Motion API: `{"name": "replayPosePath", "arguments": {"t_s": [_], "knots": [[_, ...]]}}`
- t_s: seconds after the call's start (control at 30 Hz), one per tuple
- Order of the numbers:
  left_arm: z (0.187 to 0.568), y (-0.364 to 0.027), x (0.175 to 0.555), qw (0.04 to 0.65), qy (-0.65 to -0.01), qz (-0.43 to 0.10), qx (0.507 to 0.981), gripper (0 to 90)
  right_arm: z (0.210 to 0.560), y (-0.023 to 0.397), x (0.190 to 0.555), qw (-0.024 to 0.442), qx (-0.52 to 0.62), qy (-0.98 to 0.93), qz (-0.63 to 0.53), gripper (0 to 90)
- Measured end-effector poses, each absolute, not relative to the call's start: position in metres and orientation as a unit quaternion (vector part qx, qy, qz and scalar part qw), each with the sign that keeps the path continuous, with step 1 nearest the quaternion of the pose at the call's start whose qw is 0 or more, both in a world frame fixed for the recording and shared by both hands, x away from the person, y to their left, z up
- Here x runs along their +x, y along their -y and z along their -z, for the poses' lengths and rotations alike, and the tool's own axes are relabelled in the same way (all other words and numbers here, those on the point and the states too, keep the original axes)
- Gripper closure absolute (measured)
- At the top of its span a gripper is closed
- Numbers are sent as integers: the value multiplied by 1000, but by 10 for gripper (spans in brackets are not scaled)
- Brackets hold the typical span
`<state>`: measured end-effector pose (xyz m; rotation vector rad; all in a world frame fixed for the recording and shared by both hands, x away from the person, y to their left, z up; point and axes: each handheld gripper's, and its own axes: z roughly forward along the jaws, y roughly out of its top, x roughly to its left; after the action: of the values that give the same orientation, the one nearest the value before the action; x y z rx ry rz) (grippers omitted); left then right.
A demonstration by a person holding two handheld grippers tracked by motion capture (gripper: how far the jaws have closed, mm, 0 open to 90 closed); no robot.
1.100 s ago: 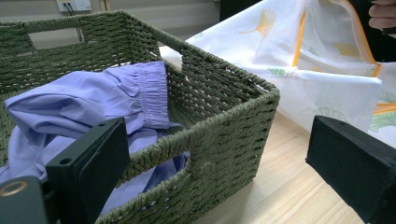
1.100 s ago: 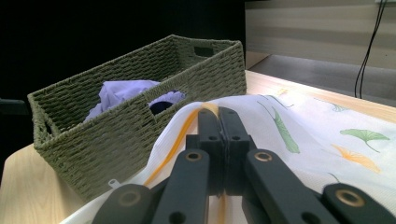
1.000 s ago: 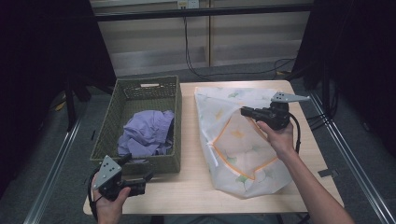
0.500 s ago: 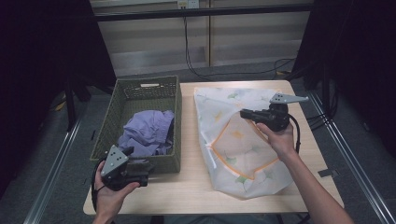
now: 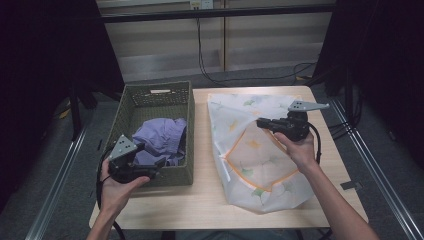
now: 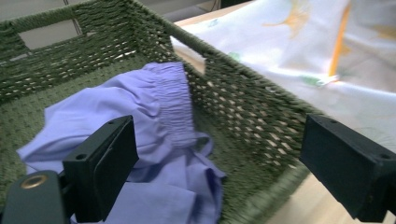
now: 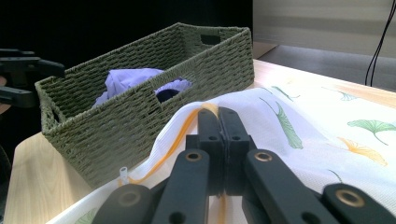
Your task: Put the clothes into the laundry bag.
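Now the left tongs (image 5: pixel 161 163), jaws wide and just narrowing slightly with nothing between them, have risen to the woven green basket (image 5: pixel 184 172) holding the crumpled lilac garment (image 5: pixel 161 137). The right tongs (image 5: pixel 261 123) stay clamped on the white leaf-printed mesh bag's (image 5: pixel 260 170) orange-edged mouth, ready for loading.

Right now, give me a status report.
Left gripper open over purple cloth in green woven basket. Right gripper shut on white leaf-print bag. Nothing blocking.
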<state>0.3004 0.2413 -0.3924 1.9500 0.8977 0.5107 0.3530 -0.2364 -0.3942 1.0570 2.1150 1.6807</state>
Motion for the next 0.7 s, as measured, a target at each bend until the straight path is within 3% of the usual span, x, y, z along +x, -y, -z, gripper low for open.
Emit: {"name": "replayPosePath", "arguments": {"t_s": [0.33, 0.7], "knots": [[375, -247, 332, 449, -383, -227, 775, 121, 395, 236, 355, 117, 362, -725, -574, 899], [367, -255, 378, 425, -396, -204, 788, 112, 395, 234, 355, 113, 362, -727, -572, 899]]}}
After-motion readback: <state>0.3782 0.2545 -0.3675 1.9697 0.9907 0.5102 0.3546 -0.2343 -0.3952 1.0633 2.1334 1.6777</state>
